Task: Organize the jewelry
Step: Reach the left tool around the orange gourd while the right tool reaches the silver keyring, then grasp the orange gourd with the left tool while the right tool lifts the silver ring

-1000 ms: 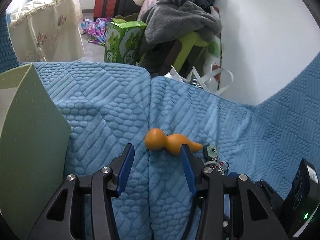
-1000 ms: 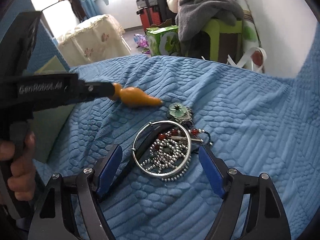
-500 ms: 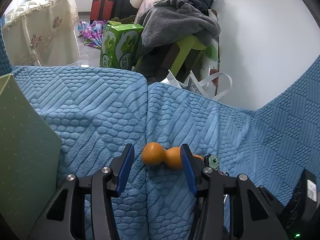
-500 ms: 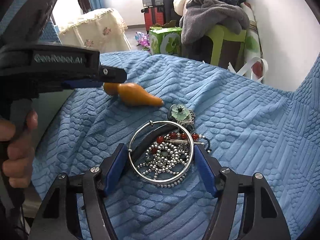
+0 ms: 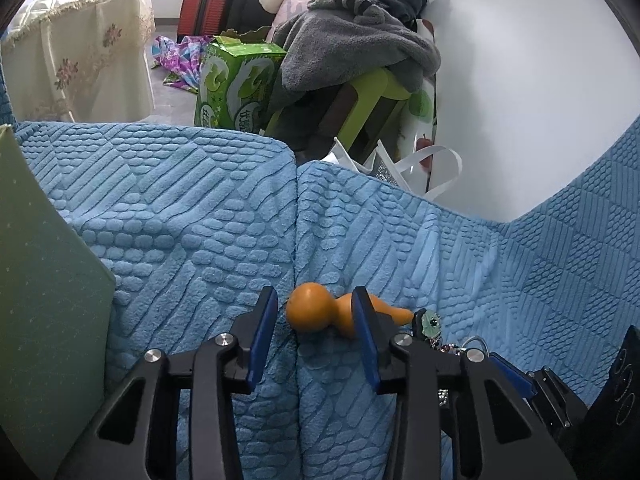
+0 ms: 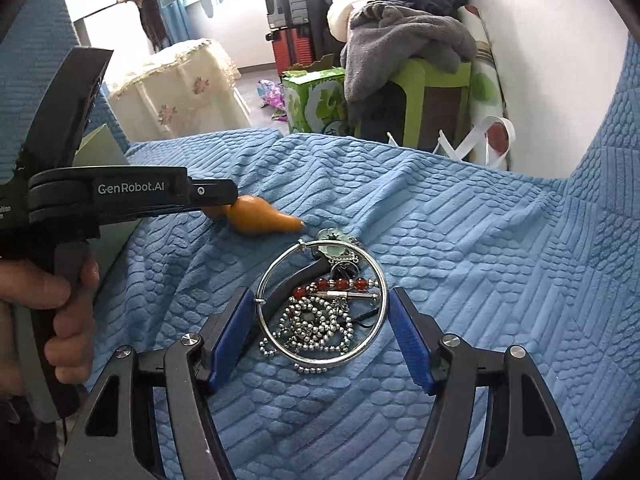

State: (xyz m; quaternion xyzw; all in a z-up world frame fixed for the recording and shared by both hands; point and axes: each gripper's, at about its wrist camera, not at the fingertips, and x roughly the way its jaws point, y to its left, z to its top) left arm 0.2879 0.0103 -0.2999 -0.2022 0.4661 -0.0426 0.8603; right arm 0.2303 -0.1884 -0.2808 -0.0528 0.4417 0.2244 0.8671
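Orange gourd-shaped pendant (image 5: 320,314) lies on the blue textured sofa cover (image 5: 192,240), between the released left gripper (image 5: 316,334) fingers; just beside it, a silver bangle (image 6: 322,306) rings tangled bead chains (image 6: 316,320), bracketed by the released right gripper (image 6: 322,334)

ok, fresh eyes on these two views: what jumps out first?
The orange gourd pendant lies on the blue textured cover, with the open left gripper straddling its rounder end. In the right wrist view a silver bangle rings a tangle of ball chain and red beads, framed between the open right gripper's fingers.
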